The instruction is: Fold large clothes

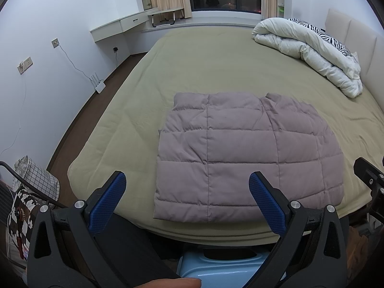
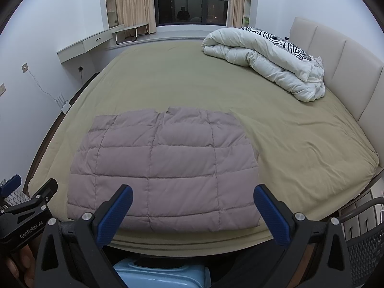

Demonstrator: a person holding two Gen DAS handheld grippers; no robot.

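Observation:
A mauve quilted puffer garment (image 1: 242, 158) lies folded into a flat rectangle near the front edge of the bed (image 1: 216, 67); it also shows in the right wrist view (image 2: 163, 168). My left gripper (image 1: 187, 184) is open and empty, held back from the bed edge in front of the garment. My right gripper (image 2: 193, 196) is open and empty, also in front of the garment's near edge. The left gripper's body (image 2: 26, 206) shows at the left of the right wrist view. The right gripper's body (image 1: 369, 177) shows at the right edge of the left wrist view.
A rolled white duvet (image 1: 309, 50) with a zebra-print pillow (image 2: 278, 40) lies at the bed's far right by the headboard (image 2: 336, 60). A light blue stool (image 1: 223, 268) stands below the bed edge. A checked basket (image 1: 40, 180) stands at the left, a wire basket (image 2: 364, 240) at the right.

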